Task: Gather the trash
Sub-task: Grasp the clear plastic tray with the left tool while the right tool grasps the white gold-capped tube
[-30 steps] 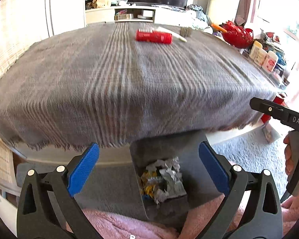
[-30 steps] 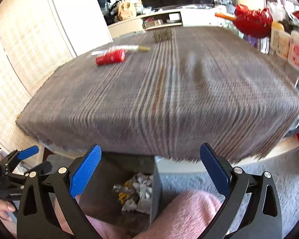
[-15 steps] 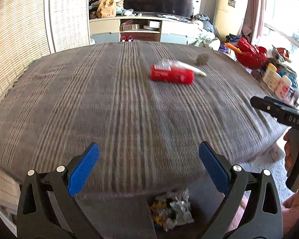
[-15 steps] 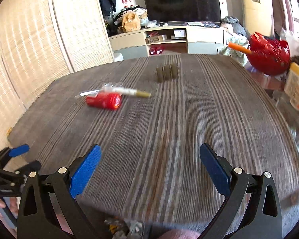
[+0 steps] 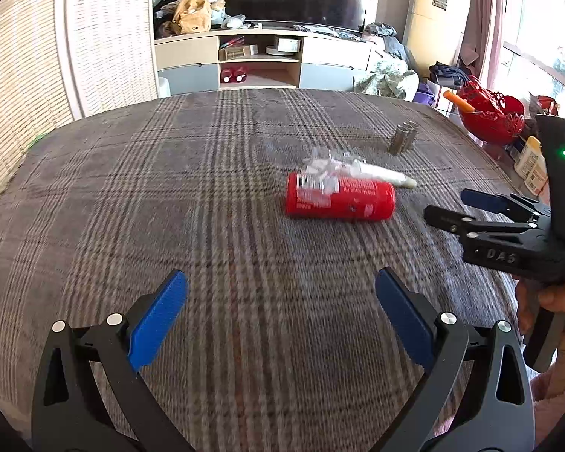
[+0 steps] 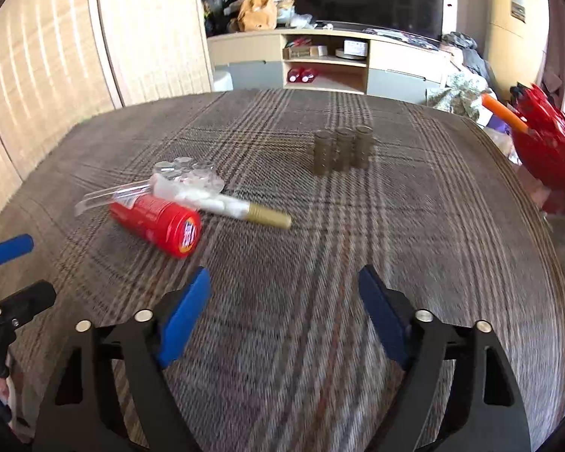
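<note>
Both claws hover above a table covered with a plaid cloth [image 5: 207, 196]. On the left, the left claw [image 5: 280, 314] has its blue-padded fingers [image 5: 158, 320] spread wide and holds nothing; in the right wrist view its tips show at the left edge [image 6: 15, 271], also apart.

Ahead of it and a little to the right lies a red can [image 5: 341, 199] on its side, resting on the cloth. In the right wrist view the same can [image 6: 158, 224] lies left of centre with its printed end facing the camera. Touching the far side of the can is a crumpled clear plastic wrapper [image 5: 329, 164], and a white tube with a gold cap [image 6: 237, 209] lies against the wrapper, its cap pointing right. These bits of trash sit together near the middle of the table.

Farther right and deeper on the table, three small brownish cylinders [image 6: 342, 148] stand upright in a row, touching one another, well apart from the can.

Next comes the right claw [image 6: 284, 312], its blue pads wide apart and holding nothing; the left wrist view shows it [image 5: 467, 207] to the right of the can, gripped by a hand [image 5: 553, 312].

At the far right, beyond the table edge, sits a red basket [image 5: 493, 116] with an orange handle sticking out.
</note>
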### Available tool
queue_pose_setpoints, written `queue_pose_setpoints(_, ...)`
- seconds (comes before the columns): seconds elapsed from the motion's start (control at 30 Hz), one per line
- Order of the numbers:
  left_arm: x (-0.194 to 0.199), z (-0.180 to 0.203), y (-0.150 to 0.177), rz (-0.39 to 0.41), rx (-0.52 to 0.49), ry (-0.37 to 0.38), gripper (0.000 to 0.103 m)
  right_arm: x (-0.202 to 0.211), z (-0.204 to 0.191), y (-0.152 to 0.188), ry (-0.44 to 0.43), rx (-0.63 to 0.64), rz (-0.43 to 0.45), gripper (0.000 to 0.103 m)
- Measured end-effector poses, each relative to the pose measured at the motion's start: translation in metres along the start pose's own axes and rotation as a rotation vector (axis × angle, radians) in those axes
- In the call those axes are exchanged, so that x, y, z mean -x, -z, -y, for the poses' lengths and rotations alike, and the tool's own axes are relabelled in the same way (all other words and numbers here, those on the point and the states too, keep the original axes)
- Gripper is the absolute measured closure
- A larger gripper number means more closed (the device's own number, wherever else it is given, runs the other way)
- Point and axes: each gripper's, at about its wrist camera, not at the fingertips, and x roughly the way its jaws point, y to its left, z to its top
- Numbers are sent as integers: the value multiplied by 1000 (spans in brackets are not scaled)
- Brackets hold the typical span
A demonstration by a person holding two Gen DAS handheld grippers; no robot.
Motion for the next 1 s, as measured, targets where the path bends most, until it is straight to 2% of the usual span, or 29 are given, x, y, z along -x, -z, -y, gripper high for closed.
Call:
queue_pose_setpoints(0.07,-7,0,-8,-2,-2,7,8,-9,-2,-7,-20,12,-32,28)
queue_pose_setpoints(0.17,-19,2,-21,-1,-11,16,8,-18,-5,-18,9,59,-37,28)
queue_pose_setpoints(0.33,-33,1,-37,-8,-17,32,8,-34,-9,-31,-5,91,-66,28)
queue_pose_setpoints(0.47,-38,1,-46,4,-22,46,12,-39,-17,-38,-28,129,-64,28)
queue_pose_setpoints(0.53,-40,4,-49,6,-41,48,18,-43,-20,-41,-43,140,-74,34)
queue_pose_setpoints(0.6,-43,8,-52,1,-63,60,28,-44,-23,-43,-70,143,-78,46)
queue_pose_setpoints(0.67,-48,10,-54,-13,-78,81,45,-44,-25,-44,-85,153,-78,53)
queue_pose_setpoints(0.77,-54,12,-56,-33,-82,107,62,-42,-31,-44,-106,172,-80,67)
queue_pose_setpoints(0.8,-55,13,-56,-36,-83,111,63,-42,-32,-44,-112,176,-83,74)
queue_pose_setpoints(0.9,-55,15,-55,-31,-94,106,65,-39,-38,-43,-115,194,-88,84)
queue_pose_setpoints(1.0,-53,16,-53,-21,-89,103,72,-38,-39,-42,-110,196,-92,89)
